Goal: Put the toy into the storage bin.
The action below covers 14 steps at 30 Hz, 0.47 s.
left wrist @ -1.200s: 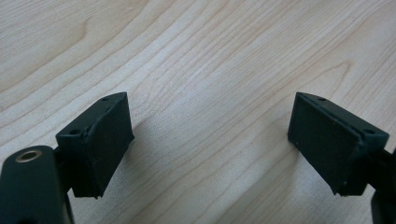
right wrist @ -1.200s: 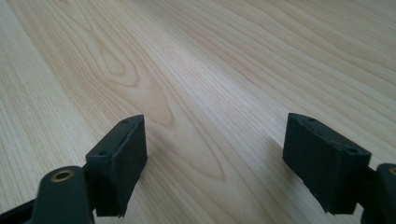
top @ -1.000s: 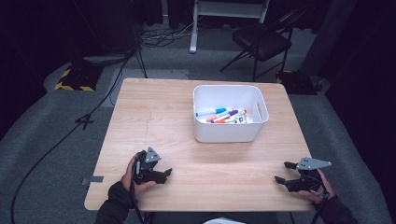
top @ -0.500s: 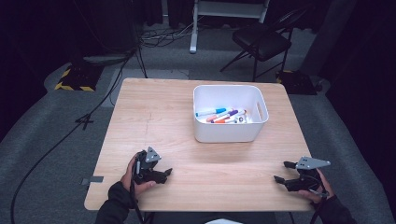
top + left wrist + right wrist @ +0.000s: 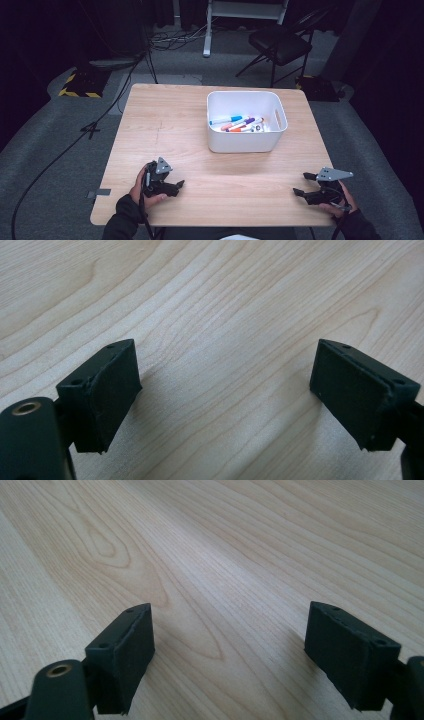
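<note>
A white bin (image 5: 246, 145) stands on the wooden table (image 5: 170, 125), right of centre toward the back, with several coloured markers (image 5: 236, 123) lying inside. My left gripper (image 5: 176, 187) rests low on the table near the front left, held by a hand, its jaws pointing right. In the left gripper view it (image 5: 225, 390) is open over bare wood with nothing between the pads (image 5: 107, 390). My right gripper (image 5: 303, 184) sits at the front right corner, pointing left. The right gripper view shows it (image 5: 227, 647) open too, wide apart, only wood grain between.
Beyond the table's far edge stand a black folding chair (image 5: 282, 45) and a white stand base (image 5: 207, 50). Cables (image 5: 75, 140) run across the grey floor on the left. A yellow-and-black striped block (image 5: 77, 85) lies at the back left.
</note>
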Motion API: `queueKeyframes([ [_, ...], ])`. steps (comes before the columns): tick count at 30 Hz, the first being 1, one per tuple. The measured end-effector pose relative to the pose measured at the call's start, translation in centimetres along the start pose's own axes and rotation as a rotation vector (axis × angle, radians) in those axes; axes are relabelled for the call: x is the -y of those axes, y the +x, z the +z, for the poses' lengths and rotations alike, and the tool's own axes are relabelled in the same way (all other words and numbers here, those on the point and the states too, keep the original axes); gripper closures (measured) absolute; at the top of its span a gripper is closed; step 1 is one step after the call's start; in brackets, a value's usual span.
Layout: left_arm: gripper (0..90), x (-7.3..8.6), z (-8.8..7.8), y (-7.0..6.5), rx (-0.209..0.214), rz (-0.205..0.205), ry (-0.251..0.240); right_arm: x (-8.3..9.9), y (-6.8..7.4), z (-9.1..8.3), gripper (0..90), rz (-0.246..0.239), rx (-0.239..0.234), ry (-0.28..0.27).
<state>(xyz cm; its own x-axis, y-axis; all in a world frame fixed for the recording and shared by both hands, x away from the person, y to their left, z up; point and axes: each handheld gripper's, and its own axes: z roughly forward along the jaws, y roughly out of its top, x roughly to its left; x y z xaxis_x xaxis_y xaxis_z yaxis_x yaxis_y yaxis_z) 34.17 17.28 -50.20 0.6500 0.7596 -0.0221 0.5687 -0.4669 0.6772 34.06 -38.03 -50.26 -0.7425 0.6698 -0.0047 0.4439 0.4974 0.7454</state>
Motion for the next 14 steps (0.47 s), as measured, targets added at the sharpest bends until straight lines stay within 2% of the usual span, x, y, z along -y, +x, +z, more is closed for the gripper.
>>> queueKeyframes([
  [14,12.0,-0.15,0.09,0.11,-0.001,0.004,0.001,0.00,0.03,0.07,18.3,0.009,0.005,-0.002],
])
